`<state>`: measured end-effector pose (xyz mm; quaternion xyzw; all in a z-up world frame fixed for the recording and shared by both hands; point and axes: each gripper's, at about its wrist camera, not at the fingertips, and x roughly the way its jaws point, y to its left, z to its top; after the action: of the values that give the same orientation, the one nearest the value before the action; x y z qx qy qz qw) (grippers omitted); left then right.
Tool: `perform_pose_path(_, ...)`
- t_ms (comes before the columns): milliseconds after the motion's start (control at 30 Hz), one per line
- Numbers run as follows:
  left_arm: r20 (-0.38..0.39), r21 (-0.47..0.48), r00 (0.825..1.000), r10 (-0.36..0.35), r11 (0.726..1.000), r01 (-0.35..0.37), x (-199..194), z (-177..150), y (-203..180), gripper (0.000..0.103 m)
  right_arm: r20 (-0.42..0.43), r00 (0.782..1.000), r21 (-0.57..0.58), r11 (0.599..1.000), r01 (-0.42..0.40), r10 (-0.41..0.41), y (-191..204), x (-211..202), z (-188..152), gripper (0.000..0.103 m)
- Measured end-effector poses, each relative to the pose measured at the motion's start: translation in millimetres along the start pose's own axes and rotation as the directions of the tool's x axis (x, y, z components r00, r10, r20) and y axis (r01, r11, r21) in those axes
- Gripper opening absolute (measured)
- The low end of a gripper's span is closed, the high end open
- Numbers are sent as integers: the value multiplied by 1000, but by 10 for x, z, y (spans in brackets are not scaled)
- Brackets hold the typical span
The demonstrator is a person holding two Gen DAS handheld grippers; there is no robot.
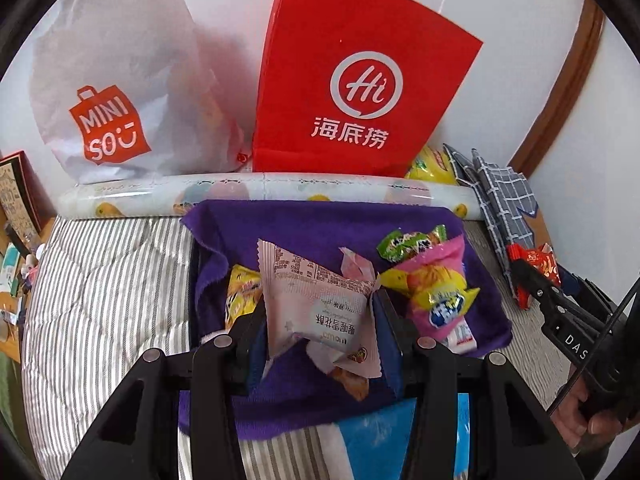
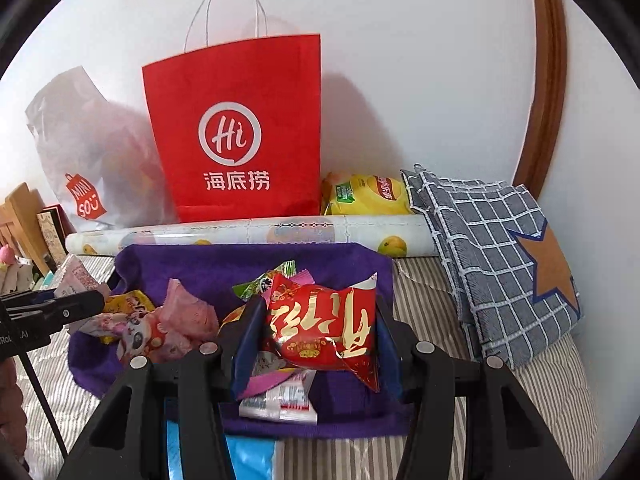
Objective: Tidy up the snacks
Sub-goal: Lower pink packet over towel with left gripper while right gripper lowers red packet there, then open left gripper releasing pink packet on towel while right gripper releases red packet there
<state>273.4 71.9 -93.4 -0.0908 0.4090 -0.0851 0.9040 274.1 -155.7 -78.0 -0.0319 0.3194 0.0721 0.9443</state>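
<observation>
My left gripper (image 1: 320,320) clamps pale pink crinkly snack sachet (image 1: 316,300) mid-body; my right gripper (image 2: 316,328) clamps red foil snack packet (image 2: 324,328). Both light, soft, slippery; purple towel (image 1: 320,224) at twelve o'clock.

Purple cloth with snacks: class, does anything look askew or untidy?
Yes. The purple cloth lies rumpled, its left edge folded up, and the snack packets sit heaped at angles rather than in rows.

One red paper bag (image 2: 236,128), one white plastic bag (image 1: 116,80), one patterned roll (image 2: 256,234), one purple cloth (image 2: 192,264), one yellow chip bag (image 2: 368,196)
</observation>
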Motion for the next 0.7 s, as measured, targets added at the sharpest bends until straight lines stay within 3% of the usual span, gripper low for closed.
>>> perform_pose_path(233,-19,9,1000,22,1000,-22,245,143,-35,47,-24,999,-14,1000,28,-29,-70,251,31,50)
perform_pose_path(700,-73,27,996,58,998,-56,628,168,-55,48,-87,996,-13,1000,-24,23,-60,595,-86,50)
